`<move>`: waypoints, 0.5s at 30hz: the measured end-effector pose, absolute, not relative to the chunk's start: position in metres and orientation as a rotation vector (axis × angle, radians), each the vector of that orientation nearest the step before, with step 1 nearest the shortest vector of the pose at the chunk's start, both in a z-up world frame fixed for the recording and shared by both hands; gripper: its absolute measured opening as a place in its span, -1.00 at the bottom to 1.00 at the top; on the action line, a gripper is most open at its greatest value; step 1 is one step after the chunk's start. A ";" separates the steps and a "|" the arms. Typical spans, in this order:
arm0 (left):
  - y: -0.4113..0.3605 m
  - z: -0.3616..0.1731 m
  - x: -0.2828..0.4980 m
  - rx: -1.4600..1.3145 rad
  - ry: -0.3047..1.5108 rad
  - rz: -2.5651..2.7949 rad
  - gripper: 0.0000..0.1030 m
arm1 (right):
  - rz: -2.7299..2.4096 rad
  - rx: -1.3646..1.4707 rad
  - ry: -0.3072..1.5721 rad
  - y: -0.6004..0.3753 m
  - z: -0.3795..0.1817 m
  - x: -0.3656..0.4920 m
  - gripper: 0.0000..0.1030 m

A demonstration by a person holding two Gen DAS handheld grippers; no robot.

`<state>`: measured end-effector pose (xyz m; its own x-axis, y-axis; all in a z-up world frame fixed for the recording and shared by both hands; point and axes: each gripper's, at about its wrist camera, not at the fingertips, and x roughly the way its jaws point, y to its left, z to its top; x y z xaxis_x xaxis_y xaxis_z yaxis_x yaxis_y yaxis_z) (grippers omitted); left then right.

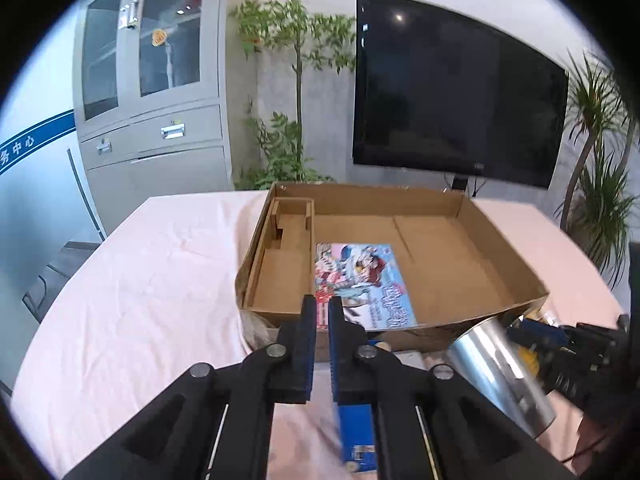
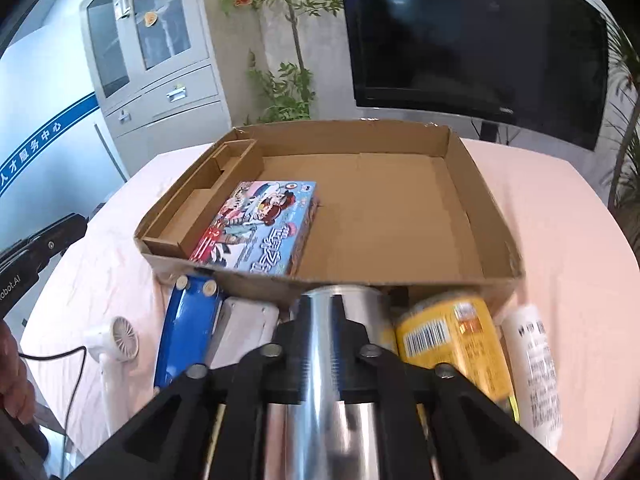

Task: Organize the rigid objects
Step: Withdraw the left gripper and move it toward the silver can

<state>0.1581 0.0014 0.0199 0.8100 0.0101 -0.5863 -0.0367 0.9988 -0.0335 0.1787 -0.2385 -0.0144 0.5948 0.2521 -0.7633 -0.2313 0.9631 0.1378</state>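
Right tongs (image 2: 322, 316) pinch silver cylinder (image 2: 320, 360) just before cardboard box (image 2: 460, 200); left tongs (image 1: 322, 312) pressed together, empty, at box's near wall; picture box (image 2: 260, 228) inside.

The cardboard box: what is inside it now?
Inside the cardboard box lies one colourful picture box, flat beside a cardboard divider on the left. The remaining floor is bare. What is under the picture box is covered.
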 end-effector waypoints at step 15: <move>-0.034 -0.008 0.110 -0.102 0.651 0.065 0.99 | 0.297 0.023 0.891 -0.285 -0.055 0.121 0.99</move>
<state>0.1099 -0.0340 -0.0078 0.7938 0.0286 -0.6075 -0.0923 0.9930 -0.0740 0.1215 -0.2852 -0.0553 0.5906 0.2644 -0.7624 -0.2456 0.9589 0.1423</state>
